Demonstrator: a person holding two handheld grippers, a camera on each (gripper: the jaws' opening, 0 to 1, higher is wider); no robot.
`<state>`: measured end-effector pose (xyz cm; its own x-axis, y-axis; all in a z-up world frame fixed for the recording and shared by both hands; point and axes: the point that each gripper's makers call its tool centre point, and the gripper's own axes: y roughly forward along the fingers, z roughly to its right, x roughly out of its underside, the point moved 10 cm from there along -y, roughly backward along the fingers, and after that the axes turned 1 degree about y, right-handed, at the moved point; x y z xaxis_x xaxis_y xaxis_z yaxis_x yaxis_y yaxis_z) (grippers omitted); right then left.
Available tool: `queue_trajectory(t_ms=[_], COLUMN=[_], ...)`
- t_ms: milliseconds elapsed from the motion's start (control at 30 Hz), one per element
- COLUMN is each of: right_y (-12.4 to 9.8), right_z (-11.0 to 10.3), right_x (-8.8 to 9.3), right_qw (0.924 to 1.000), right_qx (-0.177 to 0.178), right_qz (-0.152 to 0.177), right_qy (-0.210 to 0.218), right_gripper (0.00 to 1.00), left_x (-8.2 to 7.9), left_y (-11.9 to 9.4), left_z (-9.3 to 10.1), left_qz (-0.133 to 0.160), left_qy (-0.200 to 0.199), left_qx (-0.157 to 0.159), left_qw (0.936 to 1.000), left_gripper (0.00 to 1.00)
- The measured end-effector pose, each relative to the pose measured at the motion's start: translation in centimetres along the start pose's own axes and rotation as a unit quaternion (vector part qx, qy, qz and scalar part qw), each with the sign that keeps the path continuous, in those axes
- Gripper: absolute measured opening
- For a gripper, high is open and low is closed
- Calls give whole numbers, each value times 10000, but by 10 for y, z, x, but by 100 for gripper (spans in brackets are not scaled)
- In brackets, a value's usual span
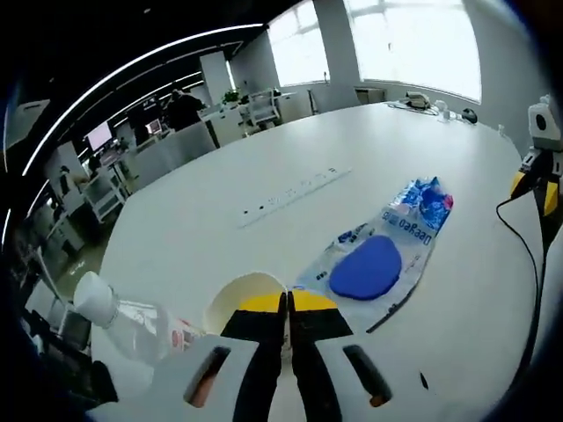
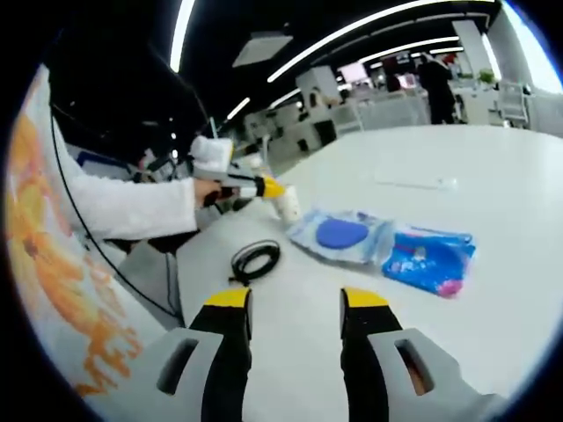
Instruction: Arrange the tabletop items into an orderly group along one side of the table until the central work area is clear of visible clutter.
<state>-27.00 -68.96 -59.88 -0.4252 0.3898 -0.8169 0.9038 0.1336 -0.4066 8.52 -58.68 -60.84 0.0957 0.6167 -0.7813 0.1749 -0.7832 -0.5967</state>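
We have left tool (image 1: 287,303) pinched shut on rim of paper cup (image 1: 236,297), near edge of white bench (image 1: 264,158). Right tool (image 2: 296,303) open, holding nothing. Plastic bag with blue disc (image 2: 341,234) lies just beyond cup, long axis running away toward blue packet (image 2: 428,258). Black cable coil (image 2: 255,258) near right tool; we judge right tool closer to it.

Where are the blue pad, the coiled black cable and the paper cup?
blue pad (image 1: 365,266): left gripper view, middle of its top face.
coiled black cable (image 2: 255,259): right gripper view, on the loop.
paper cup (image 1: 236,294): left gripper view, inner wall near rim.
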Motion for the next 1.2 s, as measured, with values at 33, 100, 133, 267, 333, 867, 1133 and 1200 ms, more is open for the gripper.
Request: queue_trajectory(t_ms=[33, 100, 133, 267, 333, 867, 1133, 1200], right_y=[0, 0, 0, 0, 0, -4, -4, -5], right_z=[0, 0, 0, 0, -1, 0, 0, 0], right_x=[0, 1, 1, 2, 2, 3, 3, 2], right_qw=[10000, 10000, 10000, 10000, 10000, 10000, 10000, 10000], right_qx=[0, 2, -1, -13, -18, 50, 42, 42], right_qz=[2, -14, -23, -44, -56, -28, -5, 5], right_qy=[15, 21, 14, 16, 3, 9, 10, 14], right_gripper=[38, 38, 38, 38, 38, 38, 39, 39], left_x=[1, 3, 3, 4, 5, 12, 9, 8], left_y=[1, 1, 1, 1, 2, 6, 1, -2], left_z=[1, 2, 2, 4, 4, 8, 6, 7], left_qz=[-11, -74, -67, -40, -47, -84, 14, 50], left_qy=[9, 47, 55, 80, 37, -148, -188, -203], left_qx=[-7, -6, 10, 30, 24, 139, -71, -132], left_qw=[10000, 10000, 10000, 10000, 10000, 9998, 9998, 9997], left_gripper=[0, 0, 0, 0, 0, 5, 27, 34])
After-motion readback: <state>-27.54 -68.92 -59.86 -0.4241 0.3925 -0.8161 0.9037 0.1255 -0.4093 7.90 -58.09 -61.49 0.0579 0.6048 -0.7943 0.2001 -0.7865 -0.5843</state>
